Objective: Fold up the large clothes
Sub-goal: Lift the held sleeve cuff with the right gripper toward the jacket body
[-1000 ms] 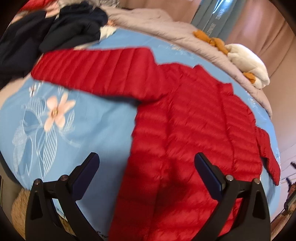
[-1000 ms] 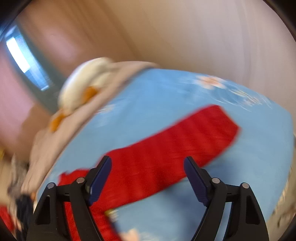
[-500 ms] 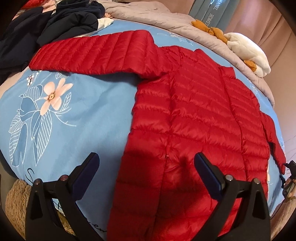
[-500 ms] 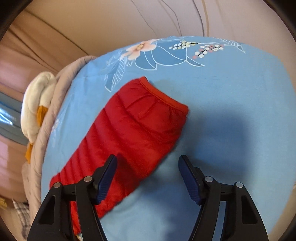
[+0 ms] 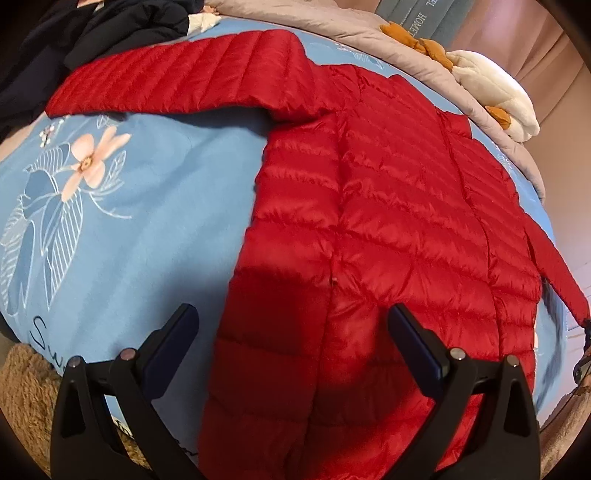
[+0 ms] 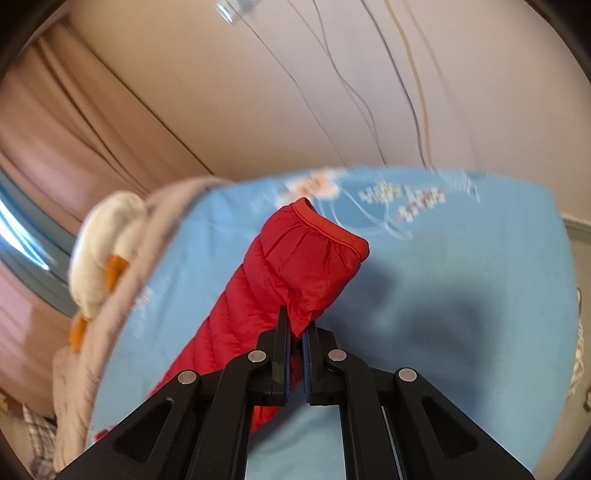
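Observation:
A red quilted puffer jacket (image 5: 369,229) lies flat on the blue floral bedsheet (image 5: 147,206), one sleeve (image 5: 177,81) stretched out to the left. My left gripper (image 5: 291,325) is open and empty, hovering over the jacket's lower left part. In the right wrist view my right gripper (image 6: 297,328) is shut on the jacket's other sleeve (image 6: 295,269) near the cuff and lifts it off the blue sheet (image 6: 461,295).
Dark clothes (image 5: 92,33) are piled at the back left. A grey quilt (image 5: 332,26) and a white-and-orange plush toy (image 5: 495,96) lie along the far side. The plush toy (image 6: 107,251) also shows left of the sleeve. A beige rug (image 5: 26,391) lies below the bed edge.
My right gripper closed on the sleeve near its cuff and raised it. My left gripper moved a little closer to the jacket and stayed open.

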### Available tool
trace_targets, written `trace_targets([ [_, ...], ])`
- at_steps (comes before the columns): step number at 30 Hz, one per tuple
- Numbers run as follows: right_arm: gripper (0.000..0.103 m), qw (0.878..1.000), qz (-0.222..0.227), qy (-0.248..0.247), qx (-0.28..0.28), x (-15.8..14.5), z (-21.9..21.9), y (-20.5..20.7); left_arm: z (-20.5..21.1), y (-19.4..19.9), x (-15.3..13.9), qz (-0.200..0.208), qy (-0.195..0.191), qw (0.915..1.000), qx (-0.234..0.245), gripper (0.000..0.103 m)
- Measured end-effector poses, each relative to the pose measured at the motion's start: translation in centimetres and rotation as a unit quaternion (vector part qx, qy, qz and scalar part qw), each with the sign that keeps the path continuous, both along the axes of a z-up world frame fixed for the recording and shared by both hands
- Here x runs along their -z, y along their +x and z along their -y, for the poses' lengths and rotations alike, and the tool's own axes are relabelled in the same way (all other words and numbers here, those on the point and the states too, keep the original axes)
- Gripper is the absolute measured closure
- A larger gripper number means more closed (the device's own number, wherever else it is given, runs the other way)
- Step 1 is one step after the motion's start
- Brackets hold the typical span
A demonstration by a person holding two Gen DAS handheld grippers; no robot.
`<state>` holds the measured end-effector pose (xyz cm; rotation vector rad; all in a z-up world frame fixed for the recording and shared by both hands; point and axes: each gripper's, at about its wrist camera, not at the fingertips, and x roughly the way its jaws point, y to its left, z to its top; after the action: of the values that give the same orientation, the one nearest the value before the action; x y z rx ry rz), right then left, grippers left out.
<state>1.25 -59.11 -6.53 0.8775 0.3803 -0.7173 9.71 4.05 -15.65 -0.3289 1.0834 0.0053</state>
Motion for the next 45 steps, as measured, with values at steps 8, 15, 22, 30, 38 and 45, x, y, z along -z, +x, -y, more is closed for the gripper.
trace_targets([
  [8,0.098,0.996,0.046,-0.069,-0.016,-4.9,-2.2,-1.8,-1.5,-1.0,-0.7,0.017,-0.015,0.9996,-0.013,0.002],
  [15,0.098,0.984,0.036,-0.168,-0.049,-10.0,-7.4,0.0,-0.8,-1.1,-3.5,0.057,0.01,0.9983,0.011,0.002],
  [22,0.098,0.962,0.054,-0.241,-0.115,-14.6,-13.3,2.5,-1.0,-0.3,-8.3,0.125,0.005,0.9917,0.029,0.002],
  [30,0.098,0.922,0.094,-0.305,-0.218,-14.7,-21.6,2.9,0.1,1.3,-12.8,0.188,0.004,0.9818,0.028,0.002],
  [38,0.098,0.886,0.092,-0.321,-0.322,-12.8,-26.3,5.2,1.2,0.8,-14.0,0.194,0.001,0.9804,0.03,0.001],
  [45,0.098,0.87,0.08,-0.299,-0.384,-11.9,-28.7,6.9,1.5,0.4,-14.5,0.189,-0.019,0.9817,0.008,0.001],
])
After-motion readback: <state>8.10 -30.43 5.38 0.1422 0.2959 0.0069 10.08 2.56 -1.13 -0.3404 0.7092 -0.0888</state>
